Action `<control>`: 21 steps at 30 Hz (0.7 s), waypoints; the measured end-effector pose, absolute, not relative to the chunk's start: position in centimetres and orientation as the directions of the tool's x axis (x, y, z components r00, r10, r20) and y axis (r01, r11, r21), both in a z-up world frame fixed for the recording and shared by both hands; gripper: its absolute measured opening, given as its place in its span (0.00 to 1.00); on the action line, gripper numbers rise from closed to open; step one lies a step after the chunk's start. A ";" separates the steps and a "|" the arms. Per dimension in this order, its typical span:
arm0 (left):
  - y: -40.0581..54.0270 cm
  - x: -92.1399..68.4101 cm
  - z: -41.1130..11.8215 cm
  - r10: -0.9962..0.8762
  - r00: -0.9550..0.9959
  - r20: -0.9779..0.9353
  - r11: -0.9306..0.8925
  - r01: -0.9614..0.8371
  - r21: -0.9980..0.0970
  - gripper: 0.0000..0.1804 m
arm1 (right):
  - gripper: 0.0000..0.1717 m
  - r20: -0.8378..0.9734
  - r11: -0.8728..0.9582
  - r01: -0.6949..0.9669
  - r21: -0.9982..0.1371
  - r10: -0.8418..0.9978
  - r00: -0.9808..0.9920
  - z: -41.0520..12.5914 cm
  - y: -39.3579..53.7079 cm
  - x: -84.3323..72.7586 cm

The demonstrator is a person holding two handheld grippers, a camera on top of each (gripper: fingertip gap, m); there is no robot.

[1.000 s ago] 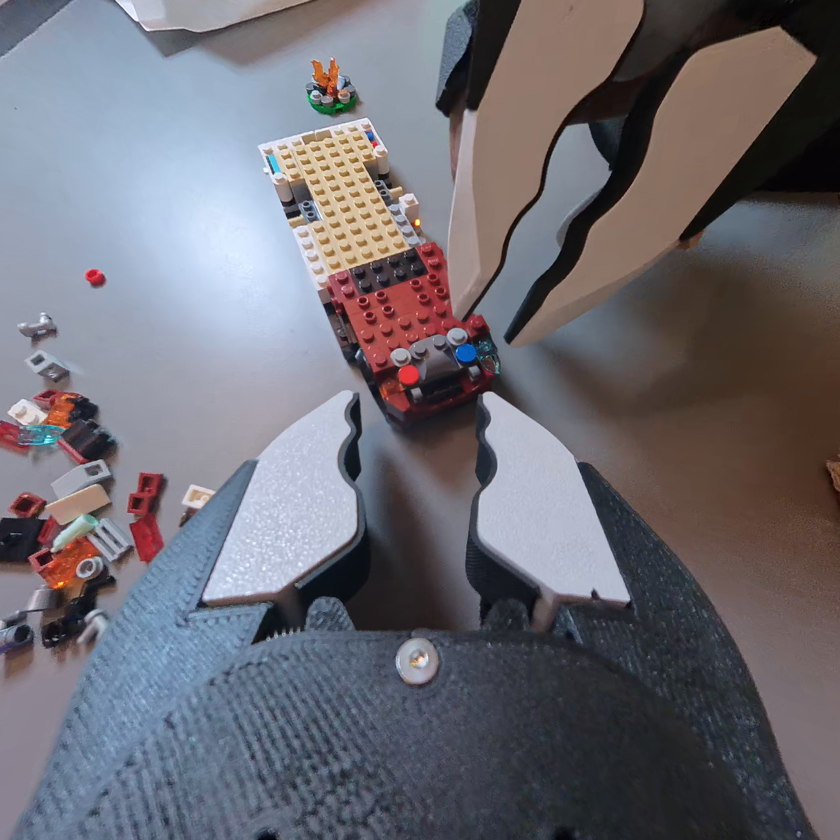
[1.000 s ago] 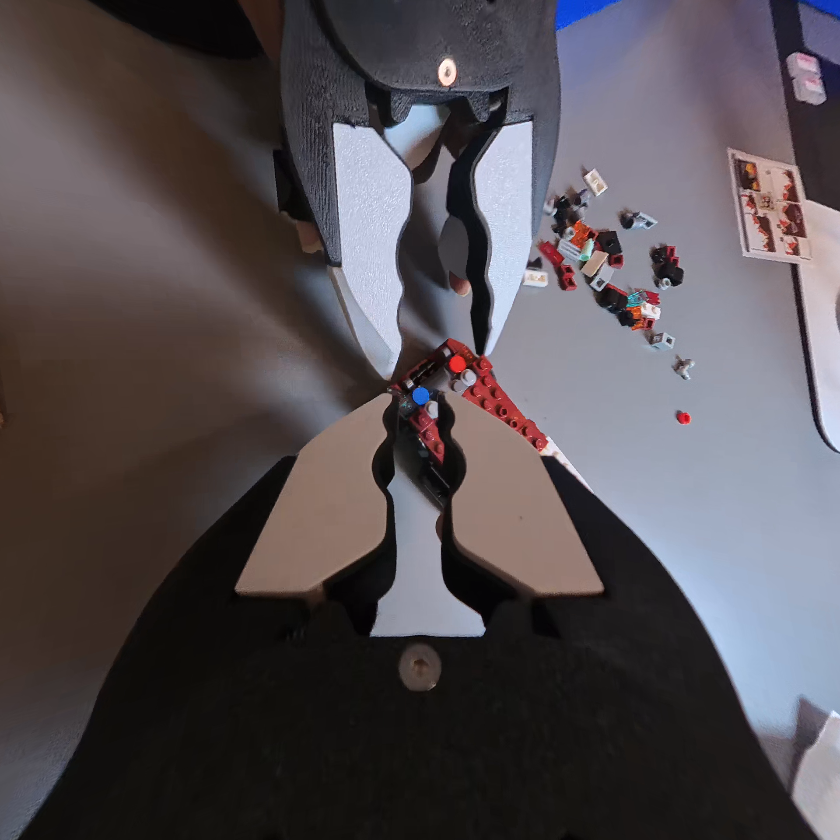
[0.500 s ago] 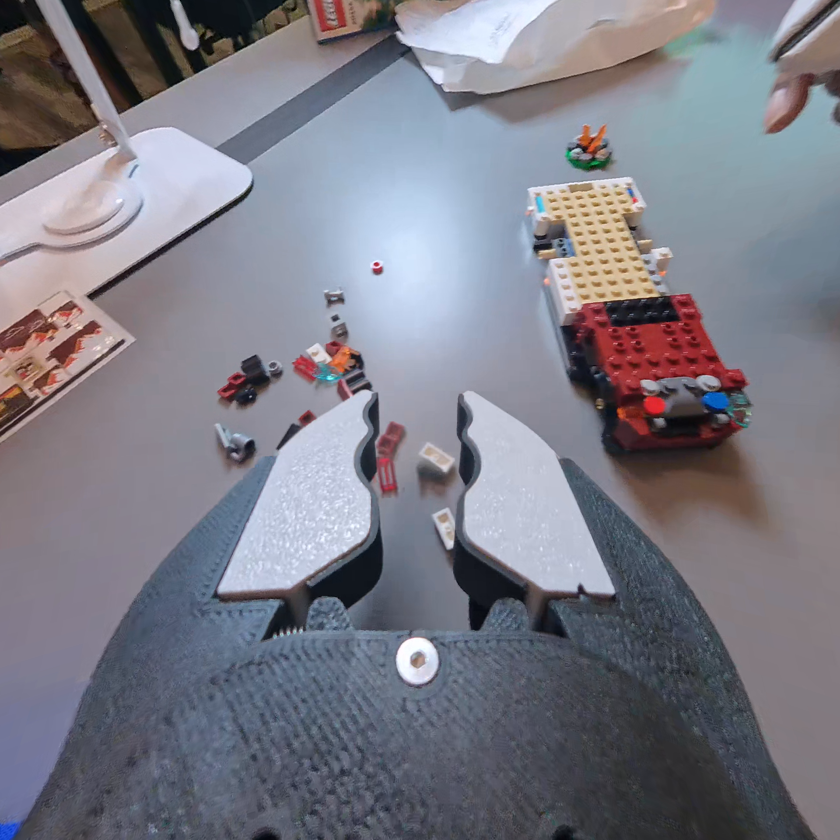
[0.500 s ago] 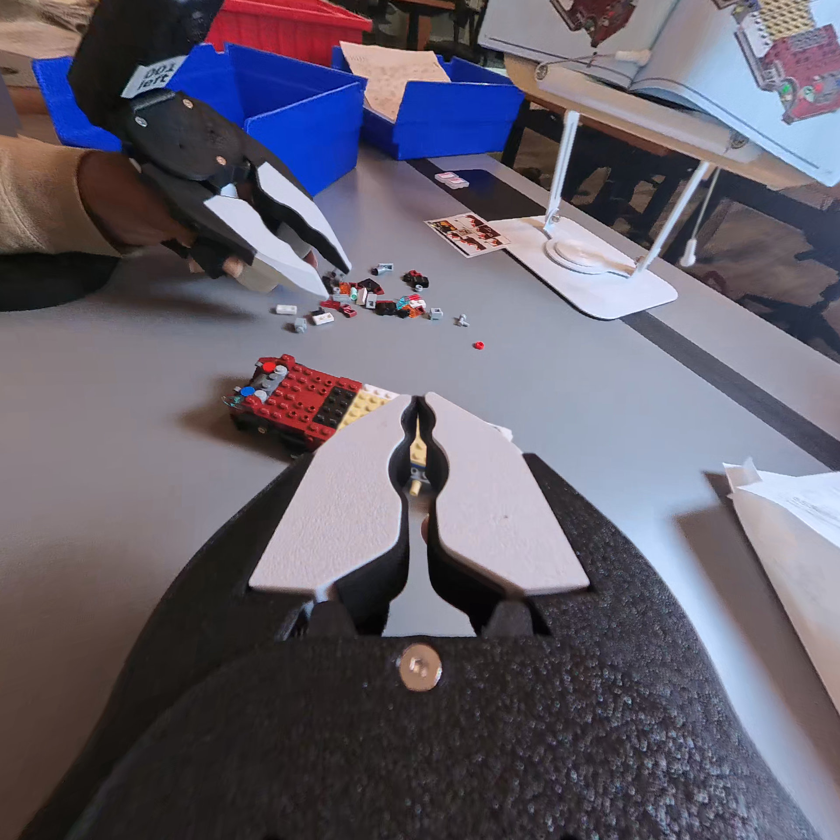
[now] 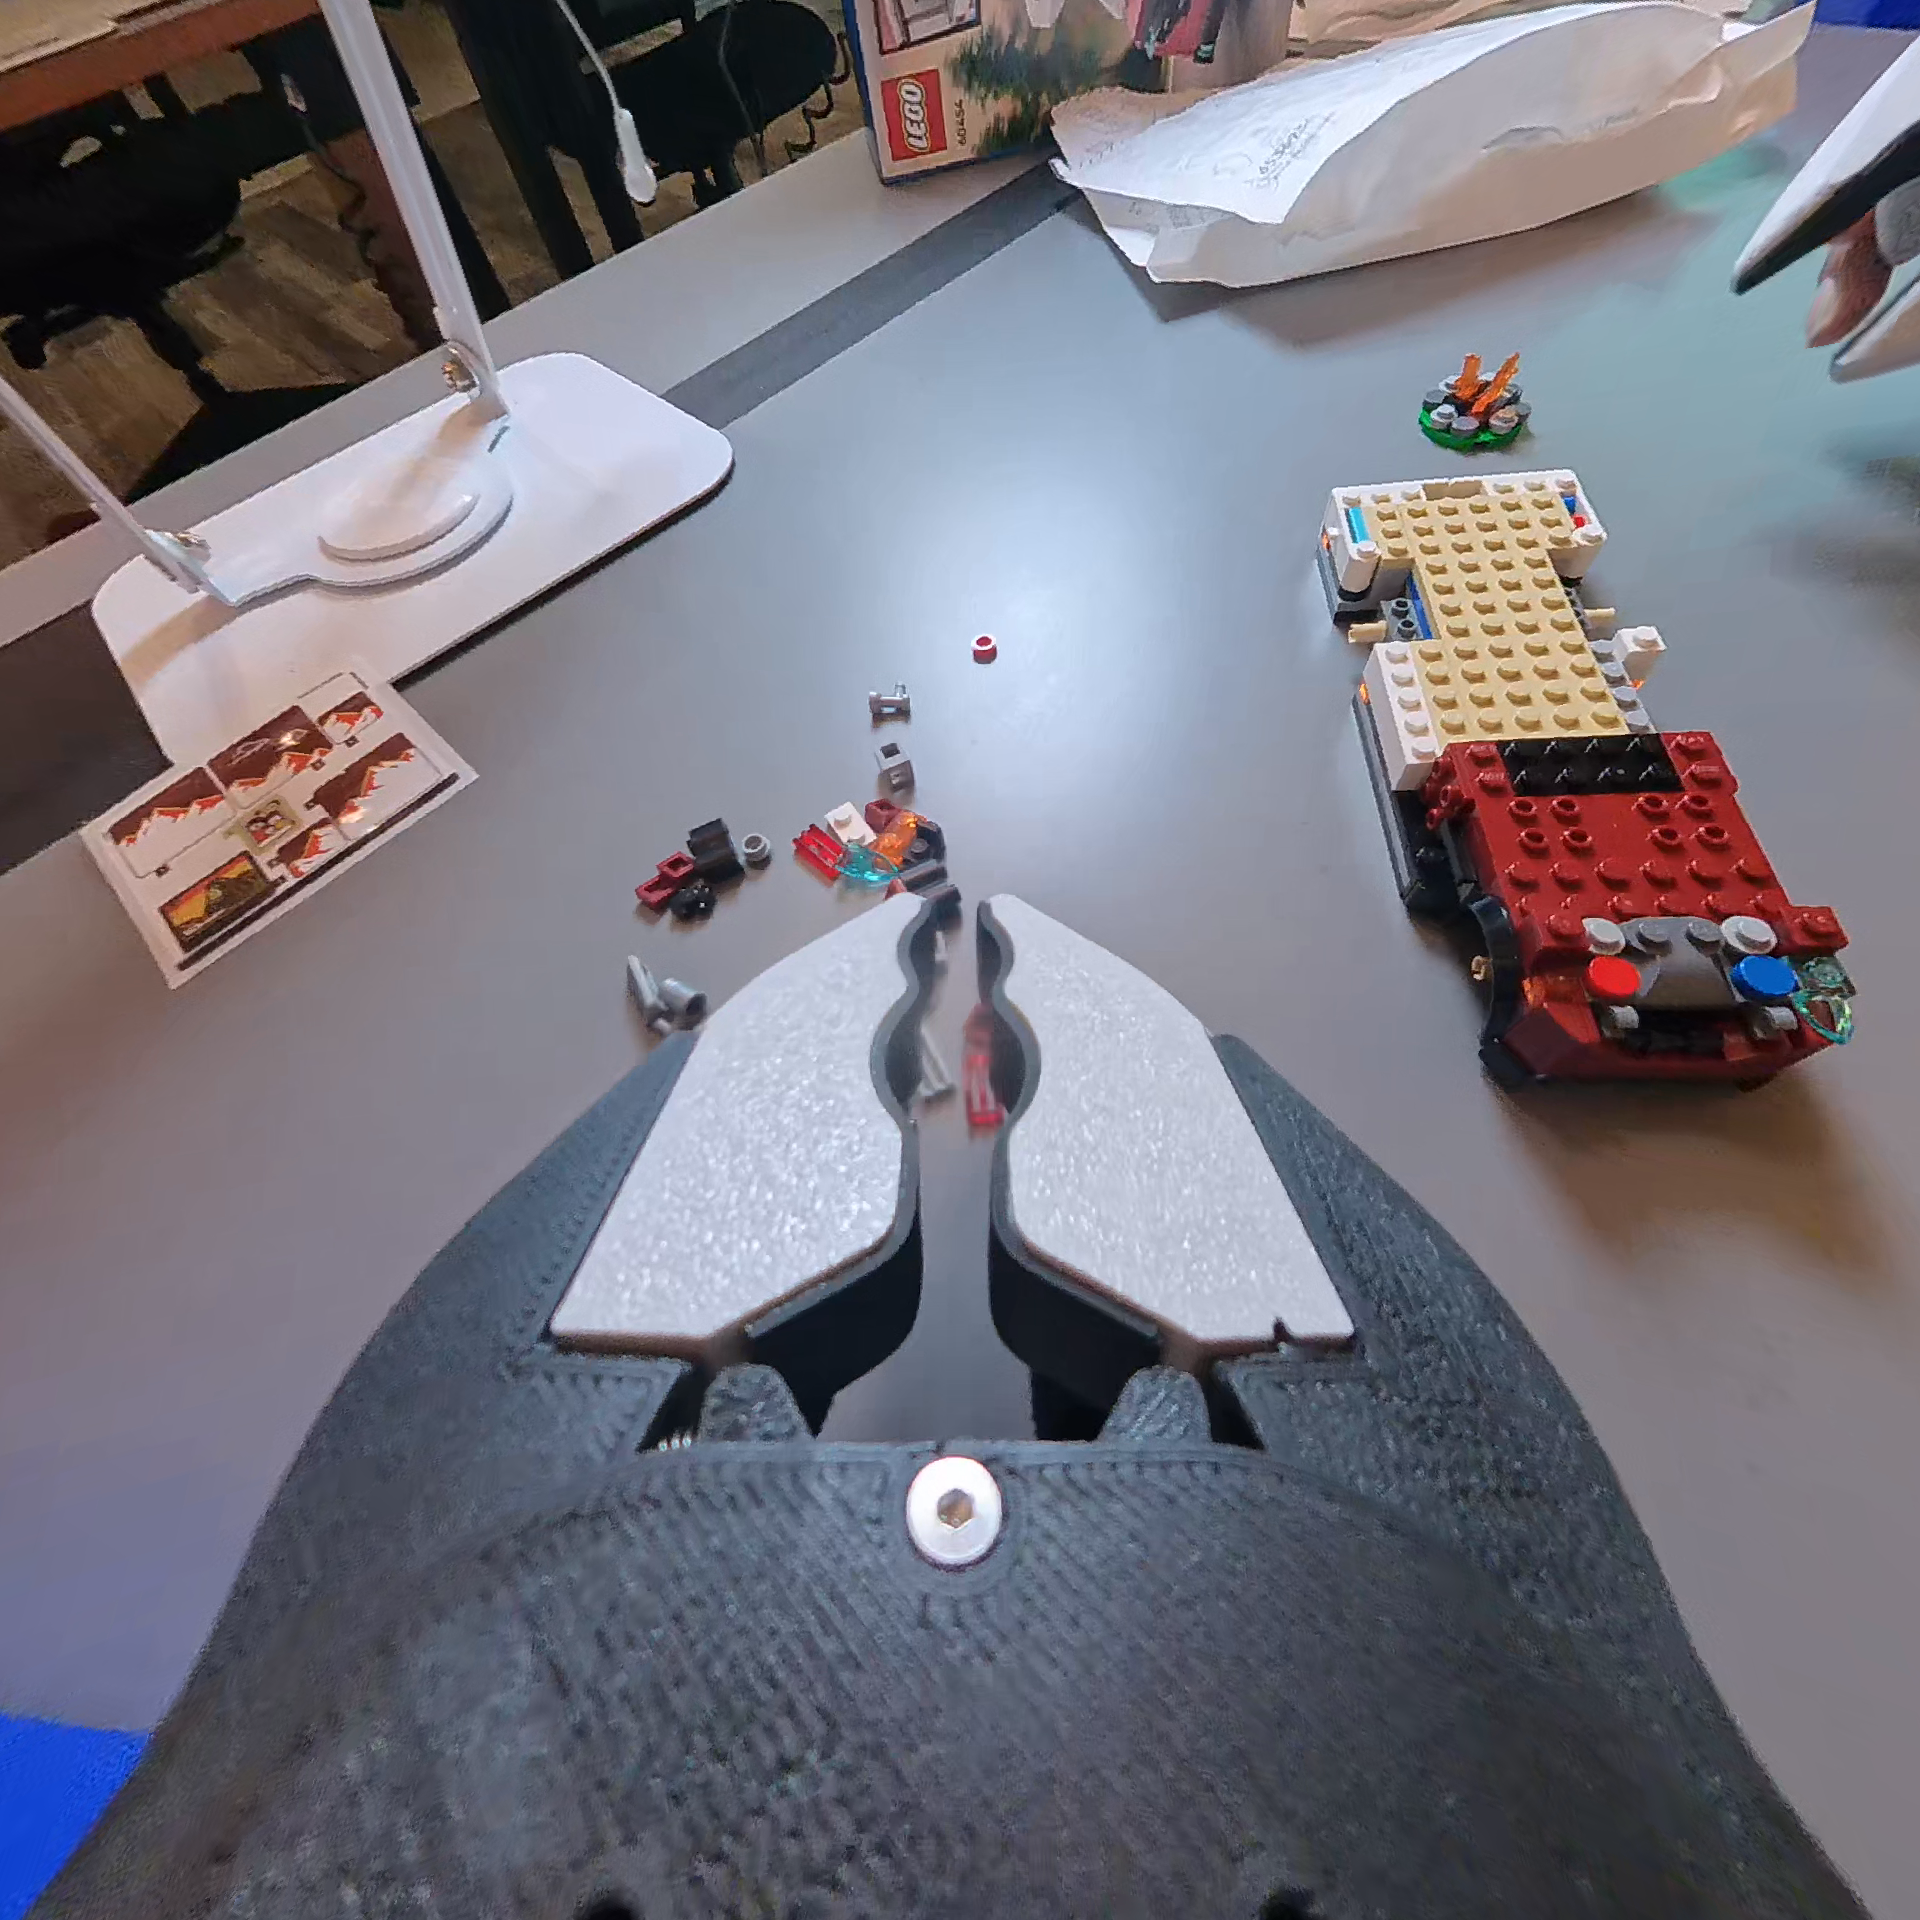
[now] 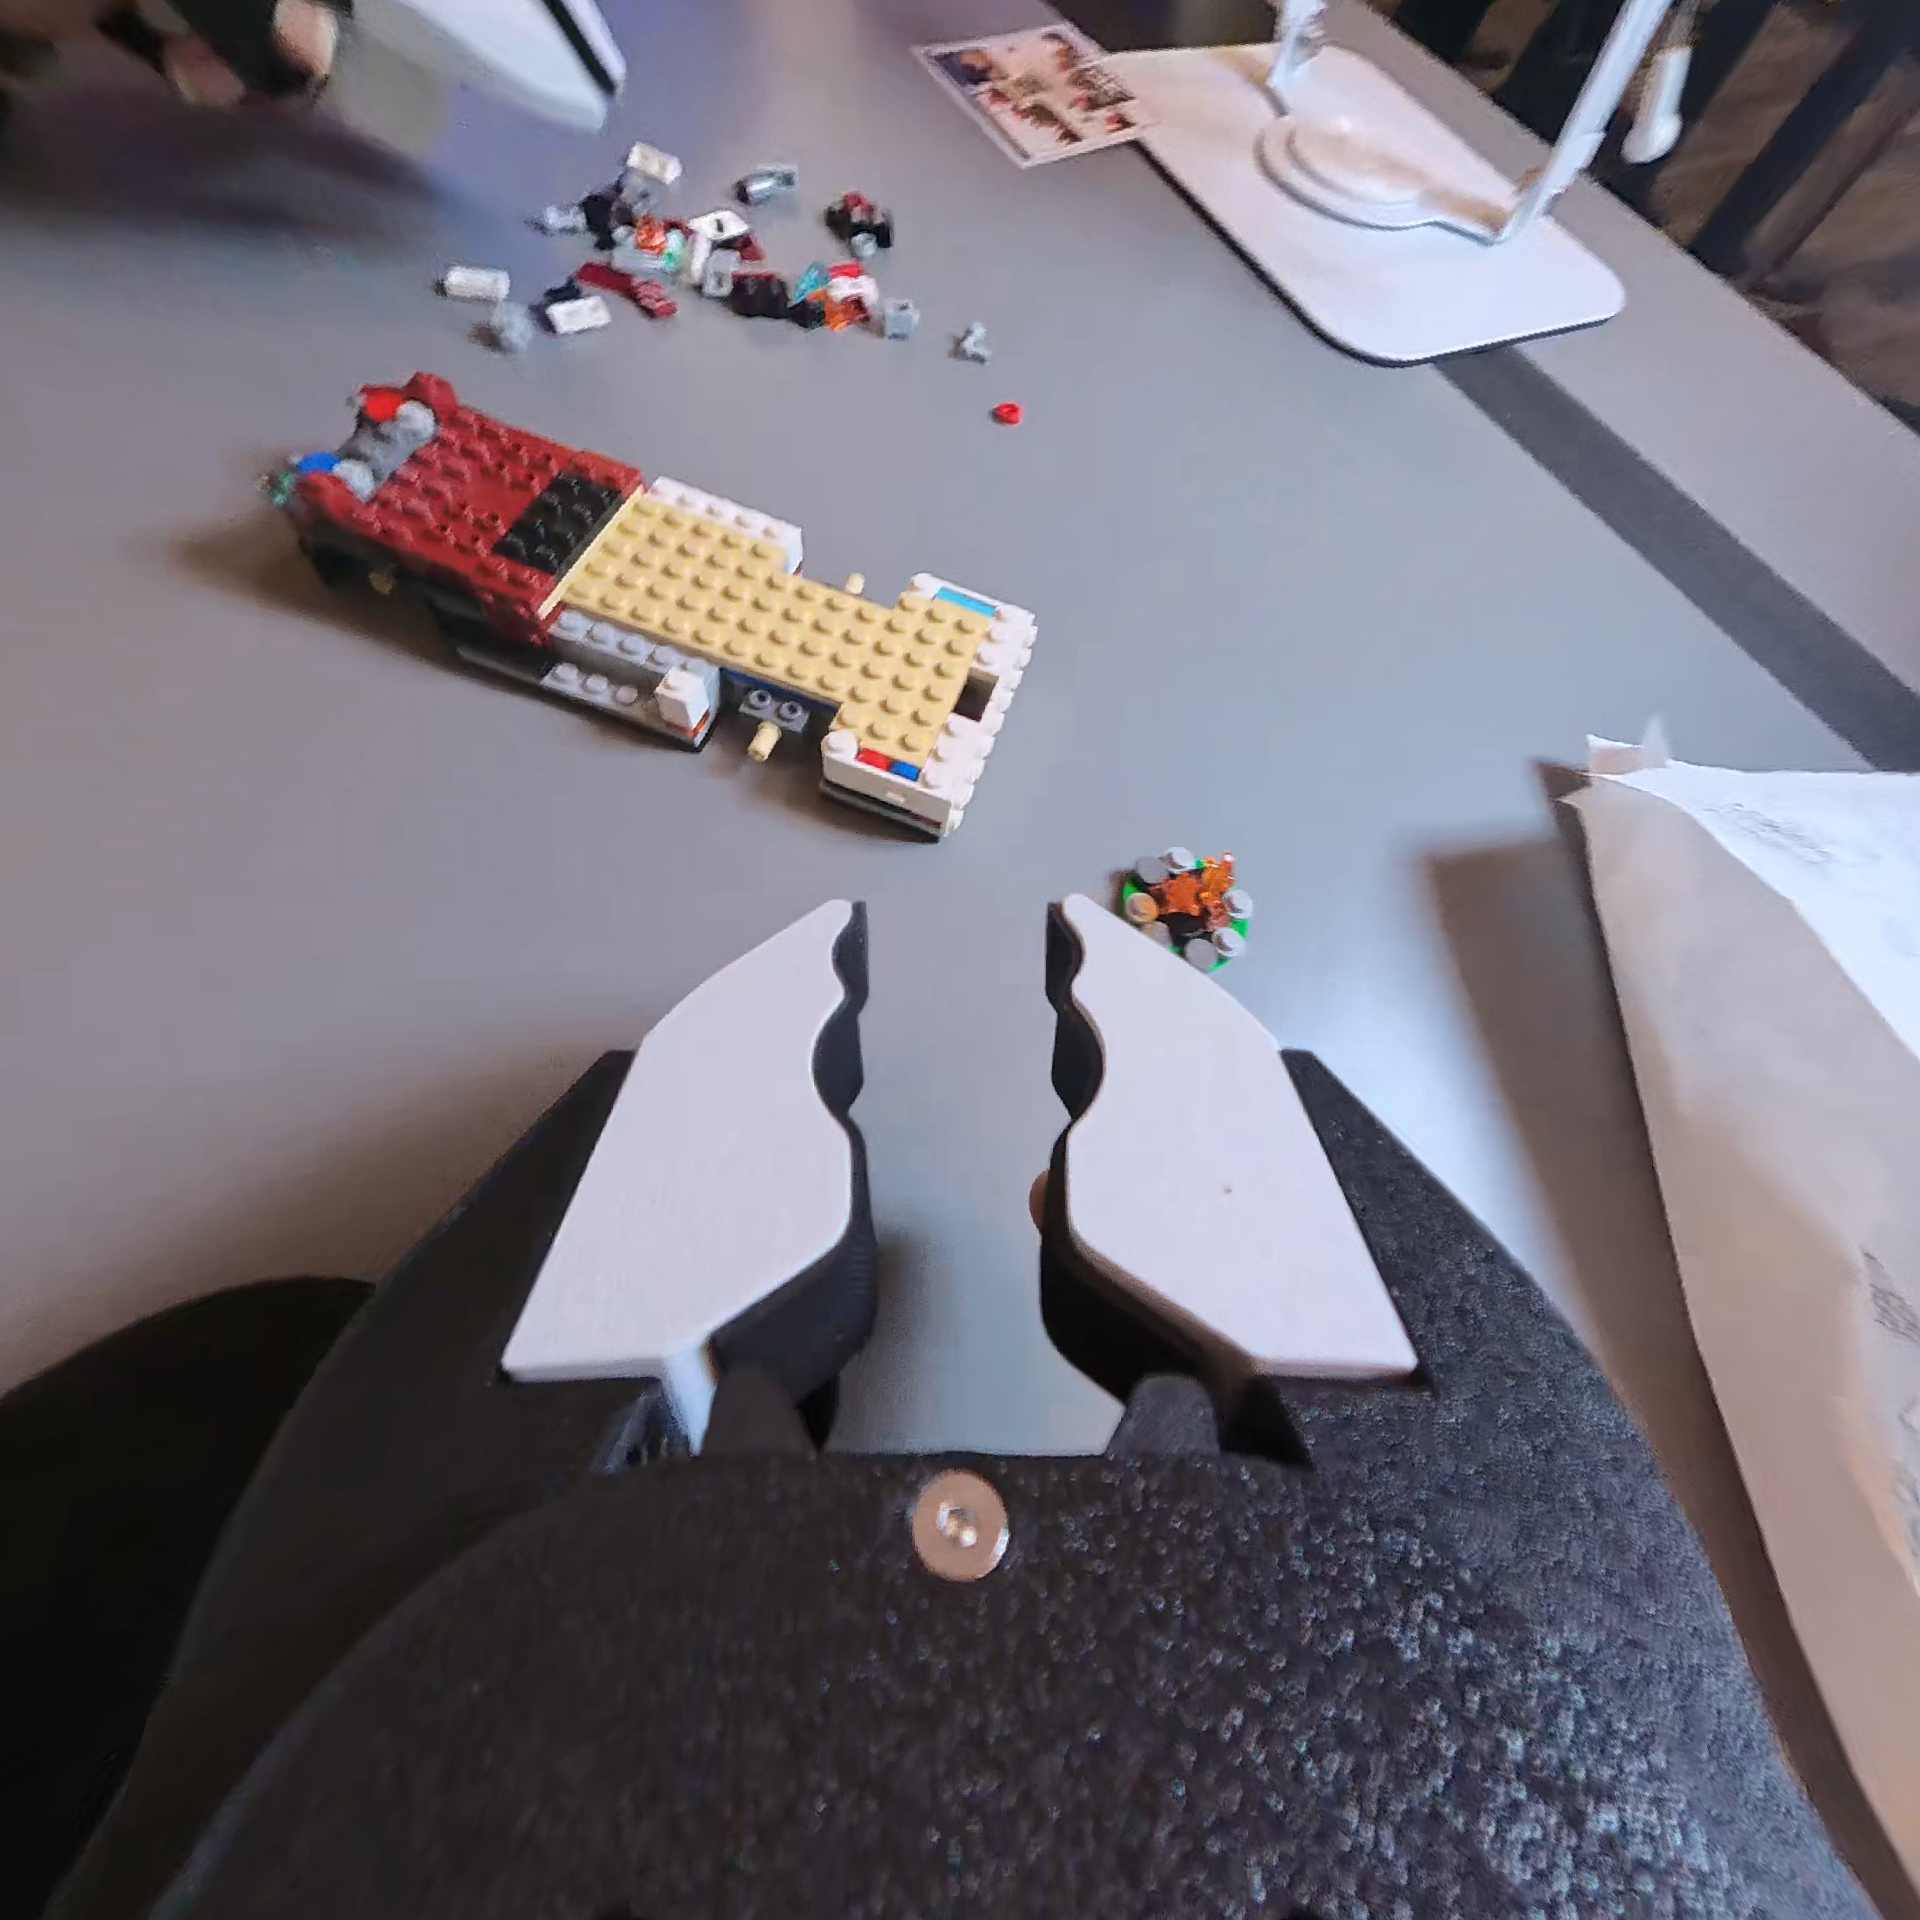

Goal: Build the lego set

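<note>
Left gripper (image 5: 961,909): jaws nearly closed, a thin slit between the tips. A translucent red piece (image 5: 979,1060) and a small grey piece (image 5: 932,1070) show through the slit lower down; whether the pads press either one, or both lie on the table beneath, I cannot tell. The tips sit at the near edge of the loose-brick scatter (image 5: 831,842).

Right gripper (image 6: 956,925): jaws parted, only bare grey table (image 6: 312,935) between them, nothing held. A small campfire build (image 6: 1190,904) on a green round base stands just right of the right fingertip, apart from it.

Edges and room: one brick vehicle (image 6: 665,603), dark red front, tan studded deck, white rear, lies beyond the right gripper with open table all round it. A dark seam (image 6: 1683,561) crosses the table at far right. White stand base (image 5: 416,520) sits far left of the scatter, a sticker sheet (image 5: 275,821) near it. White paper bag (image 5: 1434,135) and one printed box (image 5: 966,83) line the far edge.

Counts: one lone red stud (image 5: 985,647); two grippers; scattered loose pieces too many and small to count surely.
</note>
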State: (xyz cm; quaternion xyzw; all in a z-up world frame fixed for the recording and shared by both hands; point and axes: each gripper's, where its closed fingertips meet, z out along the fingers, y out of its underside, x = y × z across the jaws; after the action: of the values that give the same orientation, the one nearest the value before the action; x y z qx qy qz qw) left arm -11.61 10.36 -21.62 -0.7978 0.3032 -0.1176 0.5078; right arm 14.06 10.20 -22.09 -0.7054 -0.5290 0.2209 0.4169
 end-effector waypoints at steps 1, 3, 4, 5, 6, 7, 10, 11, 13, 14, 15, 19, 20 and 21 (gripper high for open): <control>10.4 -11.9 -21.5 -0.595 0.795 -0.122 -0.303 -0.362 -0.881 0.03 | 0.21 0.134 -0.069 0.589 -0.805 0.946 0.294 -22.5 10.0 13.8; 10.8 -12.5 -21.3 -0.580 0.807 -0.117 -0.314 -0.354 -0.881 0.01 | 0.25 0.144 -0.029 0.643 -0.765 0.966 0.215 -23.5 10.1 13.1; 11.1 -13.0 -21.2 -0.568 0.814 -0.122 -0.322 -0.356 -0.877 0.00 | 0.27 0.146 -0.017 0.664 -0.748 0.971 0.190 -23.8 10.4 12.6; 11.4 -13.4 -21.1 -0.557 0.821 -0.125 -0.333 -0.359 -0.872 0.00 | 0.27 0.143 -0.009 0.678 -0.735 0.975 0.168 -24.1 10.8 12.0; 11.7 -13.7 -21.0 -0.551 0.826 -0.119 -0.352 -0.360 -0.864 0.00 | 0.28 0.138 -0.003 0.690 -0.724 0.979 0.150 -24.3 11.2 11.4; 12.0 -14.0 -21.1 -0.553 0.826 -0.107 -0.377 -0.362 -0.852 0.00 | 0.29 0.135 0.002 0.701 -0.713 0.982 0.134 -24.5 11.6 10.8; 12.7 -14.0 -21.7 -0.577 0.815 -0.052 -0.453 -0.373 -0.810 0.01 | 0.29 0.123 0.025 0.733 -0.680 0.989 0.081 -25.2 12.1 9.3; 12.9 -13.8 -22.0 -0.589 0.808 -0.027 -0.480 -0.376 -0.792 0.03 | 0.28 0.120 0.039 0.740 -0.672 0.991 0.057 -25.3 11.8 9.0; 13.6 -13.3 -22.5 -0.611 0.791 0.000 -0.509 -0.394 -0.765 0.03 | 0.25 0.129 0.069 0.749 -0.659 0.991 0.022 -25.4 11.4 8.7; 13.8 -13.0 -22.9 -0.628 0.778 0.011 -0.530 -0.417 -0.739 0.05 | 0.24 0.141 0.084 0.751 -0.654 0.990 0.012 -25.5 11.1 8.7; 14.1 -12.7 -23.4 -0.642 0.766 0.009 -0.540 -0.444 -0.715 0.06 | 0.24 0.141 0.094 0.750 -0.654 0.990 -0.001 -25.4 10.7 8.7; 15.0 -11.9 -25.3 -0.690 0.724 0.025 -0.582 -0.534 -0.613 0.07 | 0.22 0.143 0.103 0.713 -0.693 0.990 -0.004 -24.6 9.7 8.7; 15.2 -11.7 -25.6 -0.689 0.724 0.040 -0.599 -0.537 -0.594 0.08 | 0.23 0.146 0.102 0.705 -0.702 0.989 0.001 -24.3 9.8 8.8; 15.5 -11.4 -25.7 -0.685 0.727 0.055 -0.605 -0.525 -0.598 0.08 | 0.23 0.148 0.101 0.695 -0.711 0.989 0.008 -24.1 9.8 9.0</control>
State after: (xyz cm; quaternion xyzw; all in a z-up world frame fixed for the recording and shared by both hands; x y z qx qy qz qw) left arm -11.45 15.47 -25.68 -0.8849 0.3419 -0.1406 0.2835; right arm 8.97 9.84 -24.10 -0.6313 -0.6670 0.2258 0.3249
